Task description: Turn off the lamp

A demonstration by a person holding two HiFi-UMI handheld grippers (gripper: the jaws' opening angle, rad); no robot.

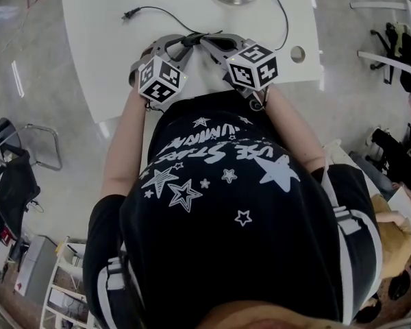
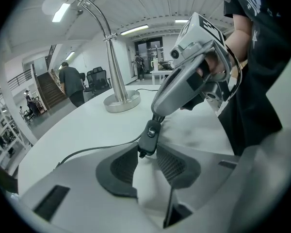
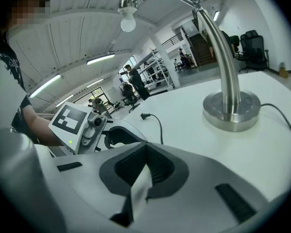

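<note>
Concerns a lamp (image 3: 223, 57) with curved steel neck and round, heavy-looking base, standing at the far side of the white table (image 1: 103, 46). Is worked by an inline switch (image 2: 149, 136) on the black cord (image 2: 90, 149), found near the table's front edge, well apart from the base and tilted up off the surface. Ends in a plug (image 1: 127, 14) lying loose on the table, in no socket in view. Cannot be called lit or dark from the bulb (image 3: 128, 22), pale against bright ceiling strips. Shows the left claw (image 2: 146, 154) spread, with the switch's lower end standing between its tips, close to both pads; cannot be said to press. Shows the right claw (image 3: 145, 149) pressed together, with nothing between its pads in its own view and its tip meeting the switch's upper end from above. Judged to handle as small, light, hard plastic, smooth-sided and apt to skid or swing on a limp cord that offers no brace. Best taken by the two long narrow sides, leaving the face with its small button clear. Calls for one claw steadying and the other pushing the button; needs no touch on the base.
</note>
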